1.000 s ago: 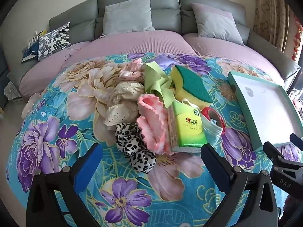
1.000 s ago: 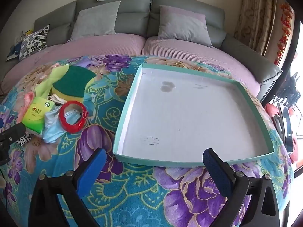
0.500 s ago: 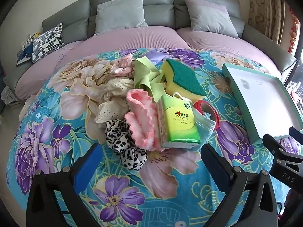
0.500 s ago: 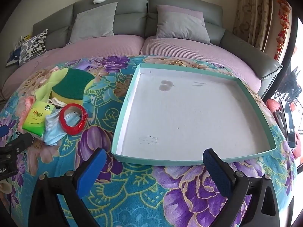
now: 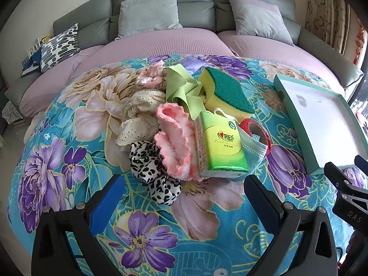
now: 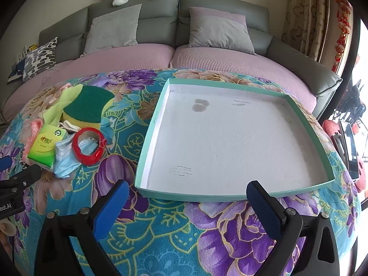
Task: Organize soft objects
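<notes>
Two claws are spread wide and hold nothing. The left claw [image 5: 184, 197] hovers near the heap of soft things: a fuzzy pink sock [image 5: 177, 138], a green tissue pack [image 5: 220, 145], a yellow-green sponge [image 5: 225, 94]. The right claw [image 6: 186, 200] waits by the empty teal-rimmed box lid [image 6: 149, 138], probably where the soft things go.

right claw [image 6: 184, 197]: spread wide, holding nothing | tray [image 6: 147, 151]: just ahead | sponge [image 6: 88, 108]: far left
</notes>
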Available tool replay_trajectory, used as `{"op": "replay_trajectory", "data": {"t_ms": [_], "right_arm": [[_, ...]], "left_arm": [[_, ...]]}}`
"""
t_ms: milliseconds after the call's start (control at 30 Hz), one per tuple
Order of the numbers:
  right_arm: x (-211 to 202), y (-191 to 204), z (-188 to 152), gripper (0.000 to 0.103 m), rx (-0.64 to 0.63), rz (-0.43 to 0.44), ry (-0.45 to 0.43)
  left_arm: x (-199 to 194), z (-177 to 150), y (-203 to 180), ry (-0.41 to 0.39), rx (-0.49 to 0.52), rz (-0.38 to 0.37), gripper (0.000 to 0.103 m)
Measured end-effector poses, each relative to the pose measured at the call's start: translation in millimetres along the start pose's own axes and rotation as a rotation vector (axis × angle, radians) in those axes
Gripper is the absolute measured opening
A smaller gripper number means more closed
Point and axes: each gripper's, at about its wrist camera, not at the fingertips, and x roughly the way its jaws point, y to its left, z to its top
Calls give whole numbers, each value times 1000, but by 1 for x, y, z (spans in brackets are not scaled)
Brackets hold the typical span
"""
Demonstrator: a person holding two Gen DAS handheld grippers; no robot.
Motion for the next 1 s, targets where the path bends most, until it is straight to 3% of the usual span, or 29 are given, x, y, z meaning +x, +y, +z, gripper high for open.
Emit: {"op": "replay_trajectory", "data": {"t_ms": [533,667,1000], "right_arm": [[-4,9,-5,103,-3,-1,15],[6,-7,2,103,-9,12,19],[5,-6,1,103,-12,14,20]], "left_arm": [[1,1,2,5,-8,-1,103],[0,1,2,5,-7,-2,103],[1,1,2,5,-8,-1,103]]}}
